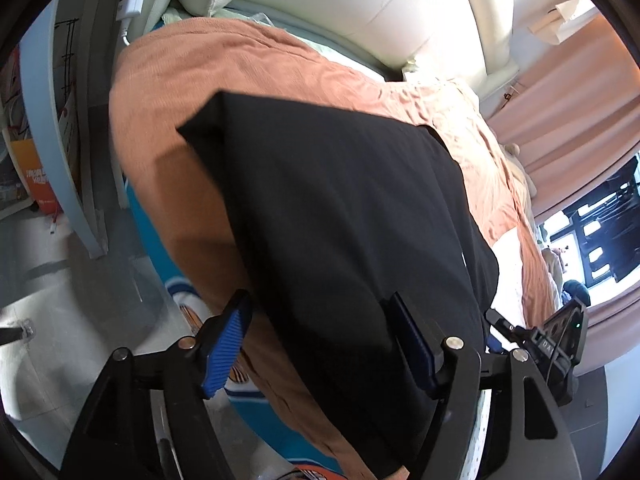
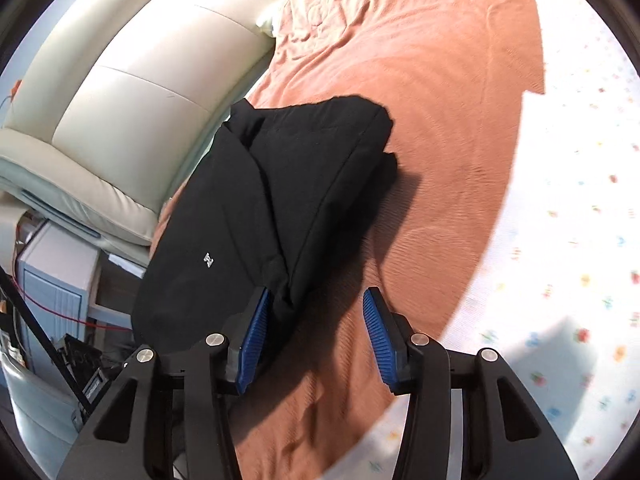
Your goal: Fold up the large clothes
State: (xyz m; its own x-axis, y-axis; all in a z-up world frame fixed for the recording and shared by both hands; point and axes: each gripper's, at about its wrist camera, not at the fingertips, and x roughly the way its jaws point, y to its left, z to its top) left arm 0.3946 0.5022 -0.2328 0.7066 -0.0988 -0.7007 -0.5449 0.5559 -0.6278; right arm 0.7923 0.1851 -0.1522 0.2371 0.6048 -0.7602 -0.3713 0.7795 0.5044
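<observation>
Both hand-held grippers, left (image 1: 324,344) and right (image 2: 316,340), gape released beside folded black garment (image 2: 256,208) on orange blanket (image 2: 432,120).

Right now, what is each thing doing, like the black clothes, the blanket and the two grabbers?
Black garment: folded into a compact bundle, lying on the blanket.
Orange blanket: spread over the bed, wrinkled near the headboard.
Left gripper: open, its fingers either side of the garment's near edge.
Right gripper: open, at the garment's near corner, not clamping it.
Curtain: drawn partway, window showing beside it.
</observation>
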